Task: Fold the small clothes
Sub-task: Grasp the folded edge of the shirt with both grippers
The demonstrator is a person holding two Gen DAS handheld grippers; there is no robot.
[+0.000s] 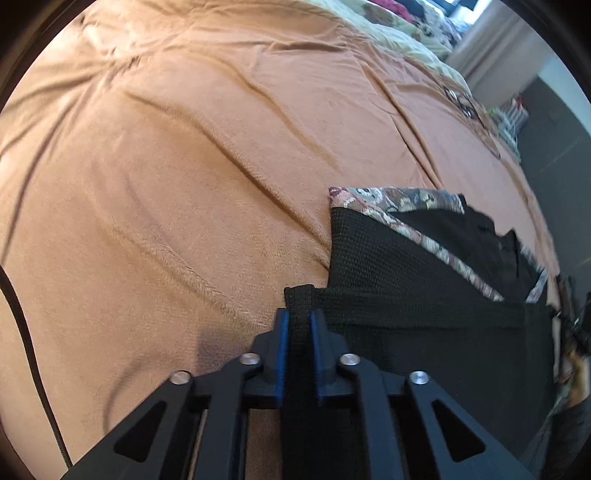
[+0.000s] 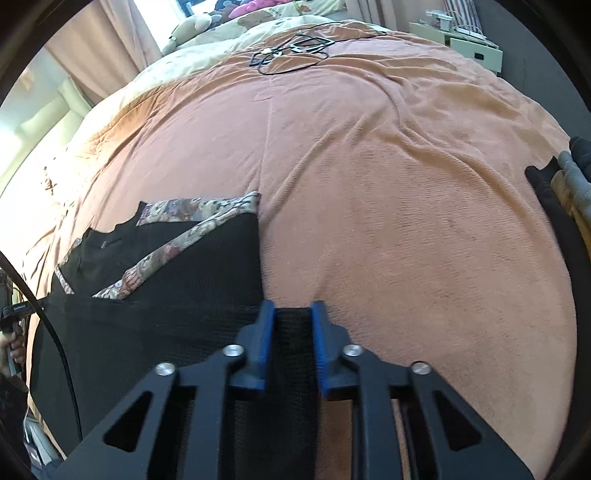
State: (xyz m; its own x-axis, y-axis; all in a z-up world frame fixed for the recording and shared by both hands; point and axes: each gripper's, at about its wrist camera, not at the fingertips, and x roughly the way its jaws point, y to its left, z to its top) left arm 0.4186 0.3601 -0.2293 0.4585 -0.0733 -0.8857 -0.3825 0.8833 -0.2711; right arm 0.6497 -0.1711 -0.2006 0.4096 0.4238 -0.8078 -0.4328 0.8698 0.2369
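Note:
A small black knit garment with floral-patterned trim lies on the orange bedspread. My left gripper is shut on its near left corner, the black cloth pinched between the blue pads. In the right wrist view the same garment spreads to the left, and my right gripper is shut on its near right corner, with black fabric filling the gap between the blue pads. The near edge is lifted and stretched between the two grippers. The far part with the floral trim rests on the bed.
The orange bedspread extends far ahead. Black cables and a small device lie at its far end beside a cream quilt and plush toys. More dark and yellow clothes sit at the right edge. A white drawer unit stands beyond.

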